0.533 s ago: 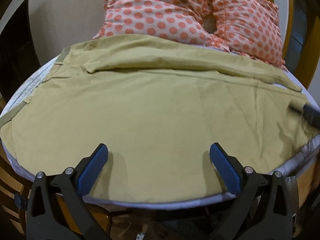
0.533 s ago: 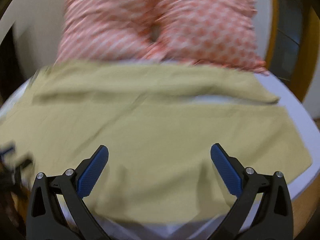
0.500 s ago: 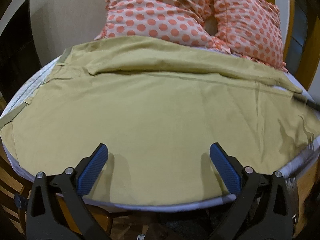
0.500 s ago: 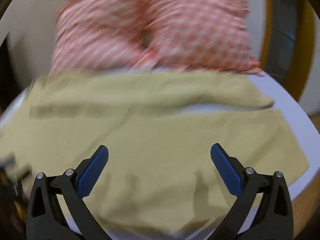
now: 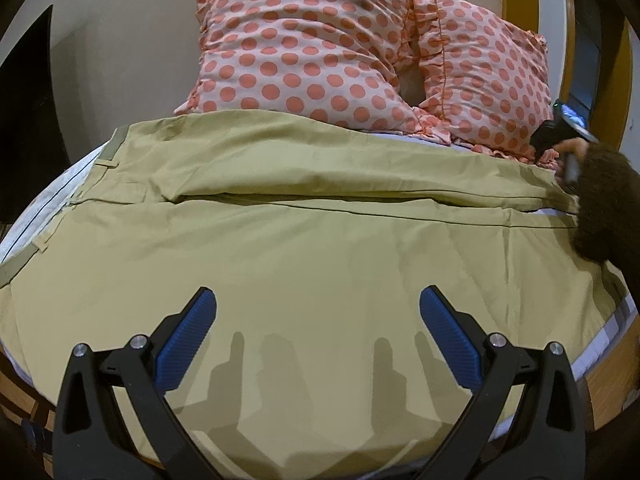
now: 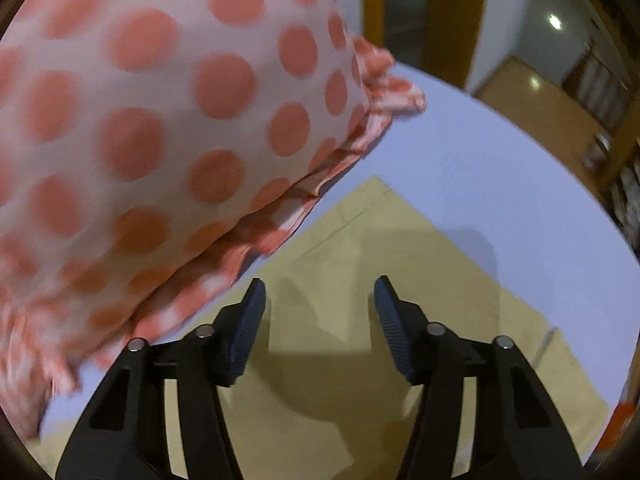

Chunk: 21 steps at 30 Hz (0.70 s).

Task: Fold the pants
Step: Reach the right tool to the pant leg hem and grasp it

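Khaki pants [image 5: 304, 236] lie spread flat across the bed, waistband at the left, legs running right, the far leg lying along the pillows. My left gripper [image 5: 318, 300] is open and empty, low over the near leg. My right gripper [image 6: 319, 286] is open and empty, hovering just over the cuff end of the far leg [image 6: 372, 272], close beside a pillow. In the left wrist view the right gripper's body and the person's sleeve [image 5: 600, 208] show at the far right, at the leg ends.
Two pink pillows with coral dots [image 5: 304, 48] [image 6: 152, 112] stand at the back of the bed. The white sheet [image 6: 500, 176] shows beyond the cuff. A wooden bed edge [image 5: 608, 372] runs along the near right. A door frame and floor [image 6: 532, 92] lie beyond.
My right gripper has swung from the near side over to the far right cuff by the pillows and narrowed its opening. My left gripper moved slightly forward and lower over the near leg.
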Each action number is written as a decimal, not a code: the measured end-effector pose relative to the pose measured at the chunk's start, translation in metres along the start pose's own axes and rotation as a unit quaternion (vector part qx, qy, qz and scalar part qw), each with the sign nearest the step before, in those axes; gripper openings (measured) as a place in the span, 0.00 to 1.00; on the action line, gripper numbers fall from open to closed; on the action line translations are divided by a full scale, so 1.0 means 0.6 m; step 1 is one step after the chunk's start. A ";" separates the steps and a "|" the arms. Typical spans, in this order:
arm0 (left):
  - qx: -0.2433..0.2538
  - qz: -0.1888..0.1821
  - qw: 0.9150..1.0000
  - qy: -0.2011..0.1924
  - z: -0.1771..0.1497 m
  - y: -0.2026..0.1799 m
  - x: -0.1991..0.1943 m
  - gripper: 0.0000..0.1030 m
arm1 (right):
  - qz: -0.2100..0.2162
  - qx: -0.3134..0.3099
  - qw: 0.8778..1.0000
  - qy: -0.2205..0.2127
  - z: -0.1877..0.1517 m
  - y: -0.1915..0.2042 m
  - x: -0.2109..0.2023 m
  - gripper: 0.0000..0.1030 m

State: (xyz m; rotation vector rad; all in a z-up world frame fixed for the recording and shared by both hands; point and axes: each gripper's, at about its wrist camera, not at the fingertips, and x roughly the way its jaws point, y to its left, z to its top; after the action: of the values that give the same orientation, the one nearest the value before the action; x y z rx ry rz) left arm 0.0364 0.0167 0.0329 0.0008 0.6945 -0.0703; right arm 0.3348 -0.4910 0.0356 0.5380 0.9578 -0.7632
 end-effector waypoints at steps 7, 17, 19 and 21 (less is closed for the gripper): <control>-0.005 -0.007 1.000 0.017 0.005 0.008 0.035 0.98 | -0.033 -0.023 0.998 -0.048 0.002 0.017 0.035 0.47; -0.046 -0.015 0.999 -0.012 0.005 0.033 0.015 0.98 | 0.153 0.022 0.983 -0.096 -0.034 -0.096 -0.009 0.04; -0.053 -0.021 0.998 -0.026 0.004 0.041 0.002 0.98 | 0.216 0.031 0.967 -0.131 -0.060 -0.149 -0.067 0.04; -0.067 -0.041 0.996 -0.035 0.001 0.052 -0.006 0.98 | 0.257 0.030 0.954 -0.151 -0.085 -0.201 -0.108 0.04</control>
State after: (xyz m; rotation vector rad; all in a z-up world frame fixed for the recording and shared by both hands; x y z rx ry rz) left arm 0.0362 0.0483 0.0352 -0.1589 0.6274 -0.1017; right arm 0.1915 -0.5087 0.0582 0.6663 0.4782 -0.3867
